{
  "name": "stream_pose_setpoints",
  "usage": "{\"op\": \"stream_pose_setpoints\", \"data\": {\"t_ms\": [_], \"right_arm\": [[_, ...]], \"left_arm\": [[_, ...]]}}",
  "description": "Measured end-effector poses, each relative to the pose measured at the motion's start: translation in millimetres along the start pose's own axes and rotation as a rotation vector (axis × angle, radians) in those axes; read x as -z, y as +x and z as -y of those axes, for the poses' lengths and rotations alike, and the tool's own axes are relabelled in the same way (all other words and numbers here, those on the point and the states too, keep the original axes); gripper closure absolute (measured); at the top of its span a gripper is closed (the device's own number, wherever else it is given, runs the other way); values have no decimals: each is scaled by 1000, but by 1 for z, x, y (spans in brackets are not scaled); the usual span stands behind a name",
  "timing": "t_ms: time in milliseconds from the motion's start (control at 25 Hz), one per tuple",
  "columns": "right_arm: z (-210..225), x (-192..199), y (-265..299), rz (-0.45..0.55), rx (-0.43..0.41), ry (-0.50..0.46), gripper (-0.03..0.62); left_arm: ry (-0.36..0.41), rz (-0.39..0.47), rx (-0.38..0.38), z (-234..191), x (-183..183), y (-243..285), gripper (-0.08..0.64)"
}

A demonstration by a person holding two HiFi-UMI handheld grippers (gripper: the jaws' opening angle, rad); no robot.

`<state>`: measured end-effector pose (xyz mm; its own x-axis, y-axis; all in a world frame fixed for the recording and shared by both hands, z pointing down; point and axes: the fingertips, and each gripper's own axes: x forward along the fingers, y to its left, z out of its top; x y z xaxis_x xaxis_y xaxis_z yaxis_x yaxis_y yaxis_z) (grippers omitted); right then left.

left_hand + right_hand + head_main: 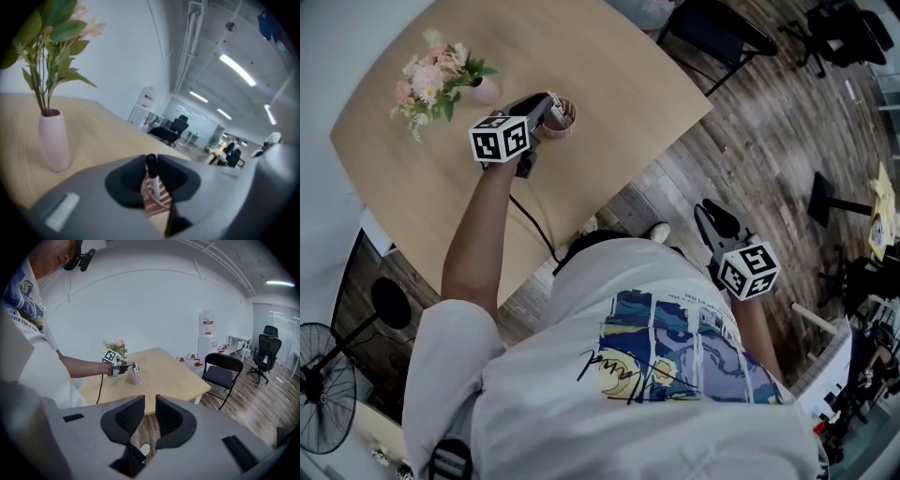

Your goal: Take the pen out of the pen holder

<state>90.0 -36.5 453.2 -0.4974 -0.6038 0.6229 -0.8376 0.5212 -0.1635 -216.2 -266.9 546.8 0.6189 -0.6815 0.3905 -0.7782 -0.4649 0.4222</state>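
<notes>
A pale wooden tabletop (609,112) with rounded corners stands on a wood-plank floor (750,150), close to a white wall. The person stands at its near edge, one bare forearm (473,244) reaching out over the wood. A black folding chair (224,369) stands just beside the far corner of the tabletop.

The left tongs (546,111) are stretched out over the tabletop and sit at the rim of the pen holder (561,120). The right tongs (705,214) hang off to the side over the floor, well apart from everything on the tabletop. Their jaws stand a narrow gap apart with nothing between them (only floor boards show through).

A pink vase (484,91) of pink and cream flowers stands upright near the holder, on the side towards the wall. The holder is a small pinkish lattice cup, upright on the wood.

The pen (152,176), black-capped with a white barrel, is still standing in the holder. Its upper end rises between the left jaws, which are clenched on it just below the cap.
</notes>
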Motion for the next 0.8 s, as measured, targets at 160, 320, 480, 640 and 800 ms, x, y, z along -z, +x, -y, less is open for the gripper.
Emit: {"op": "stream_pose_setpoints", "data": {"t_ms": [160, 320, 480, 640, 800], "right_arm": [[1, 4, -2, -4, -6, 6, 526], [2, 7, -2, -4, -16, 14, 526], [6, 10, -5, 2, -35, 16, 526], [12, 14, -7, 11, -63, 11, 528], [22, 17, -14, 23, -103, 2, 528]], "left_arm": [[6, 6, -8, 4, -2, -4, 483], [16, 17, -22, 7, -6, -7, 488], [26, 34, -41, 15, -11, -13, 488], [44, 64, -74, 23, -20, -24, 488], [58, 99, -120, 33, -30, -36, 488]]}}
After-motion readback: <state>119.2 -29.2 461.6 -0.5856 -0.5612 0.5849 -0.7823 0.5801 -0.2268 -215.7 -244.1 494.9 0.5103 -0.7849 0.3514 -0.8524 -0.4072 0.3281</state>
